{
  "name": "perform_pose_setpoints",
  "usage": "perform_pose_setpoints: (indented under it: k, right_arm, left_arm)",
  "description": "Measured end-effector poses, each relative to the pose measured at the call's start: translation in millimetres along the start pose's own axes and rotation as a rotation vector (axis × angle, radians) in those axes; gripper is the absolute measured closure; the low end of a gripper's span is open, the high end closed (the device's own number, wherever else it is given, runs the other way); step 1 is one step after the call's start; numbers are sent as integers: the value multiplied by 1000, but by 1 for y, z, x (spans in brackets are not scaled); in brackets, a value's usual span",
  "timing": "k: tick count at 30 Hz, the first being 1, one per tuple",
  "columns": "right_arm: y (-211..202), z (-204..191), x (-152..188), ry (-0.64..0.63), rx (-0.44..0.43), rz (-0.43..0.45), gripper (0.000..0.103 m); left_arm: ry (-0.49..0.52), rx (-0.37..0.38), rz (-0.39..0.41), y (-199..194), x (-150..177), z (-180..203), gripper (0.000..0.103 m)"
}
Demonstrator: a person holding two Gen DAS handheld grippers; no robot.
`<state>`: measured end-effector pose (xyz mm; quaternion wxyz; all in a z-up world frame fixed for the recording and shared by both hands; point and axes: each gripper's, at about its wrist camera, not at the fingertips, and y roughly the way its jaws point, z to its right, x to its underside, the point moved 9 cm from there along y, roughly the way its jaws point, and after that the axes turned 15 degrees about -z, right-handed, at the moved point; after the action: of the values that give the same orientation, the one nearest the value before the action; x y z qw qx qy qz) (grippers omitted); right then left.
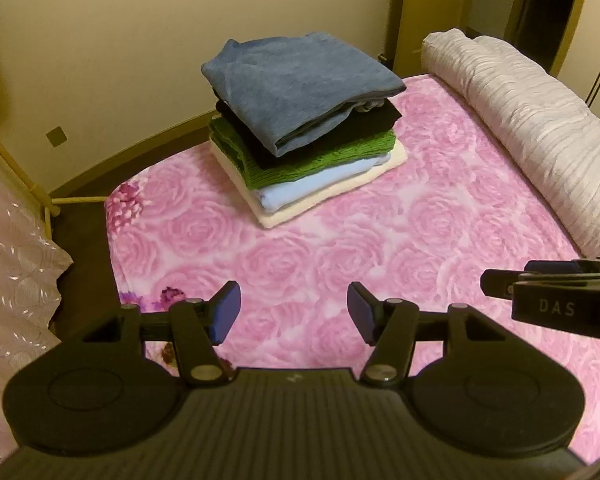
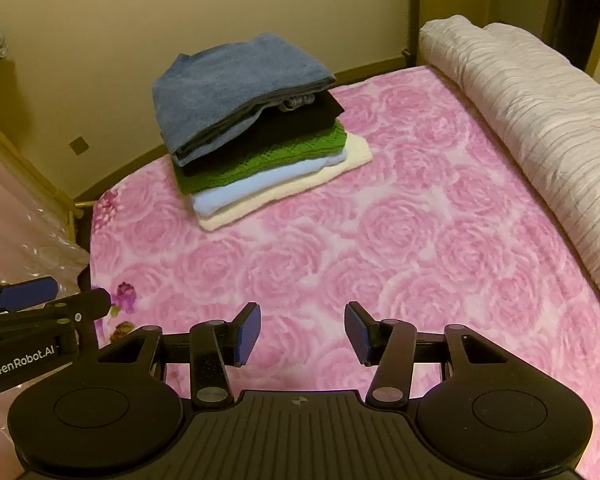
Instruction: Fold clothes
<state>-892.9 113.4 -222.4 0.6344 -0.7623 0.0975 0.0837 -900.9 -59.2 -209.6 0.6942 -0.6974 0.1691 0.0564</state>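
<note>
A stack of folded clothes sits at the far side of a pink rose-patterned bed: a blue-grey garment on top, then black, green knit, pale blue and cream at the bottom. The right wrist view shows the same stack on the bed. My left gripper hovers open over bare bedding, well short of the stack, nothing between its blue pads. My right gripper is likewise open and empty. Each gripper appears at the edge of the other's view, side by side.
A rolled, ribbed beige quilt runs along the bed's right side. The cream wall stands behind the stack. A pale patterned fabric and a wooden frame sit left of the bed, past a dark floor gap.
</note>
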Motion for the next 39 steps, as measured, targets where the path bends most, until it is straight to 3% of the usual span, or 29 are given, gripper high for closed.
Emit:
perform_pose_setpoints:
  k: [39]
  right_arm:
    - [46, 22, -61, 26, -18, -10, 52]
  left_arm:
    - [-15, -9, -54, 56, -57, 14, 48]
